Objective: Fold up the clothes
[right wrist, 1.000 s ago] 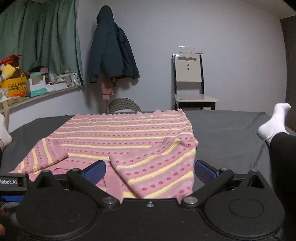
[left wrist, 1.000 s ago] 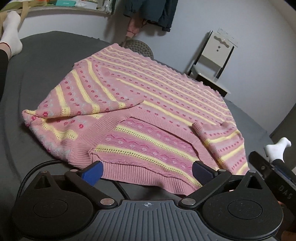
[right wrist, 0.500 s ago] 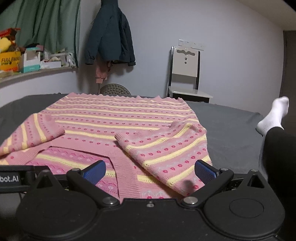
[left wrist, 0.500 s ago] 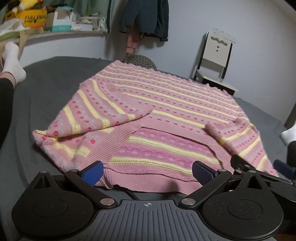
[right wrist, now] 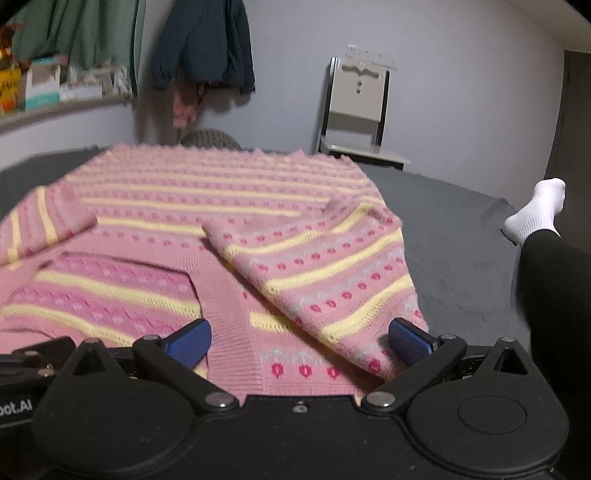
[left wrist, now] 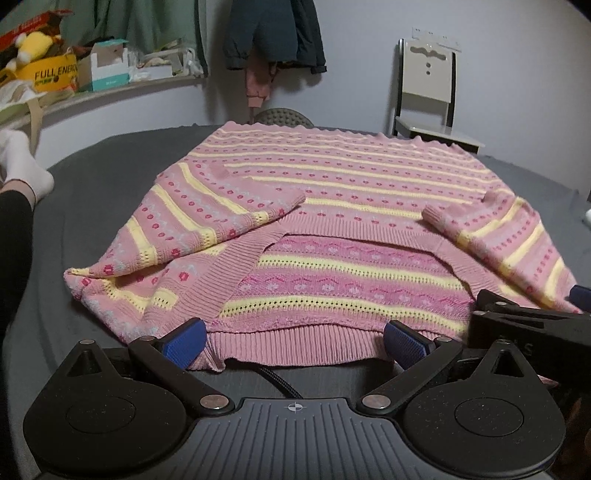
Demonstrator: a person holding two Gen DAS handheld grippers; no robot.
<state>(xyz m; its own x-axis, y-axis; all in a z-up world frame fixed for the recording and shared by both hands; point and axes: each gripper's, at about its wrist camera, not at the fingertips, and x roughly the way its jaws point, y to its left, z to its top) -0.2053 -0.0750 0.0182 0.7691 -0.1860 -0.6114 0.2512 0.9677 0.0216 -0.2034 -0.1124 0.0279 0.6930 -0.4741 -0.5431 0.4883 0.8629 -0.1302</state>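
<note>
A pink knit sweater (left wrist: 332, 192) with yellow stripes lies flat on a dark grey cover (left wrist: 92, 192), neck opening towards me. Its left sleeve (left wrist: 207, 221) and right sleeve (left wrist: 498, 236) are folded in over the body. My left gripper (left wrist: 295, 341) is open, low at the ribbed near edge, with nothing between its blue pads. In the right wrist view the sweater (right wrist: 221, 206) fills the middle and the folded right sleeve (right wrist: 321, 266) lies just ahead. My right gripper (right wrist: 299, 341) is open over the near right shoulder of the sweater. A black cable runs under the near edge.
A chair (left wrist: 428, 92) stands by the far wall, next to a hanging dark jacket (left wrist: 273, 33). A shelf (left wrist: 92, 92) with boxes runs along the left. A person's legs in white socks (left wrist: 22, 170) (right wrist: 539, 206) lie on either side. A round grey cushion (left wrist: 284, 116) sits beyond the sweater.
Both grippers have come in lower and closer to the sweater's near edge. The left view has swung level with the collar. Both jaws stayed open; the sweater has not moved.
</note>
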